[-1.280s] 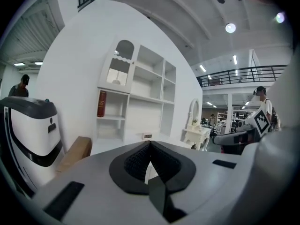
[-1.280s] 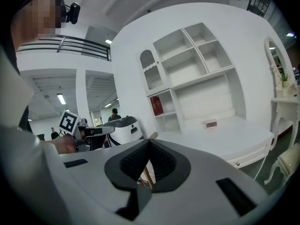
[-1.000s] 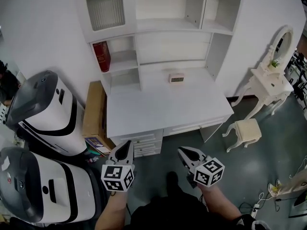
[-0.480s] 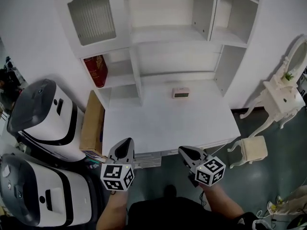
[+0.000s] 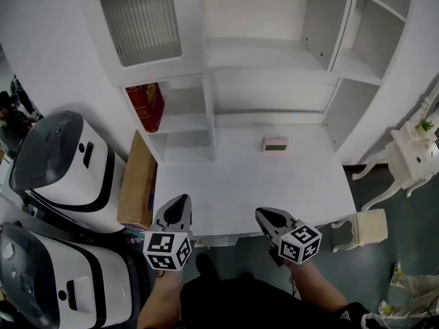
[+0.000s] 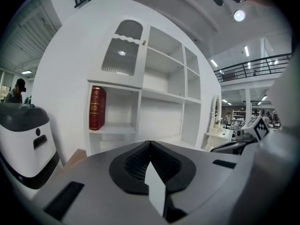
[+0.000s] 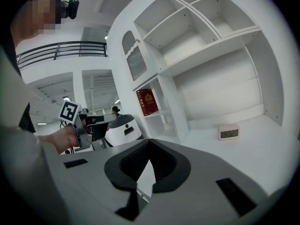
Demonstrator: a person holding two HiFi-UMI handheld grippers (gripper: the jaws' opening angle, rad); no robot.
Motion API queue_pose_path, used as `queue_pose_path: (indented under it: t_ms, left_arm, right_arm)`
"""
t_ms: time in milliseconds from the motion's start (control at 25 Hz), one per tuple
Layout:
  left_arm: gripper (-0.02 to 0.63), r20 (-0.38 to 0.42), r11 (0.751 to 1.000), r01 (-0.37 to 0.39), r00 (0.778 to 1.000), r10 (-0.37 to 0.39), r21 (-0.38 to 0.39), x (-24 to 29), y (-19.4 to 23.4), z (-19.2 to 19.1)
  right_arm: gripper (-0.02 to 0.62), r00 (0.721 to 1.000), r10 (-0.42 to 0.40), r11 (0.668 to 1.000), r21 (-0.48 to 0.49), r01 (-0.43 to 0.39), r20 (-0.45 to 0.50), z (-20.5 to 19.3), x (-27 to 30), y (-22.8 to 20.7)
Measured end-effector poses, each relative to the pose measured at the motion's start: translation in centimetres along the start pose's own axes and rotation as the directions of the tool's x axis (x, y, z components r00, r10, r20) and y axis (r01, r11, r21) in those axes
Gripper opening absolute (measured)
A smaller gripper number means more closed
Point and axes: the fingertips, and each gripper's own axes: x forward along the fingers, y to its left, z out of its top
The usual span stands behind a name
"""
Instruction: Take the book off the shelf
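White desk with a shelf hutch filled the view; small clock sat far right on the desktop; two white machines and a cardboard box stood left. Red book stood upright in the left cubby, far-left of the left gripper, well apart. Left gripper and right gripper hovered at the near desk edge; jaws closed, holding nothing.

Left gripper and right gripper side by side, pointing forward, jaws of each closed together
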Motion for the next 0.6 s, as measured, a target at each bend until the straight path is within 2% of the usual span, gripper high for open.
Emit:
queue_pose_path:
  t_ms: [320, 600]
  left_arm:
    - [0.011, 0.03, 0.999, 0.028, 0.999, -0.029, 0.025, 3.7, 8.9, 3.6]
    - [0.011, 0.0, 0.999, 0.033, 0.999, -0.033, 0.03, 6.0, 14.5, 4.0]
  right_arm:
    - [0.014, 1.0, 0.011, 0.999, -0.031, -0.01, 0.022, 4.2, 9.5, 2.4]
    - [0.014, 1.0, 0.007, 1.0, -0.006, -0.007, 0.014, 4.5, 15.0, 3.5]
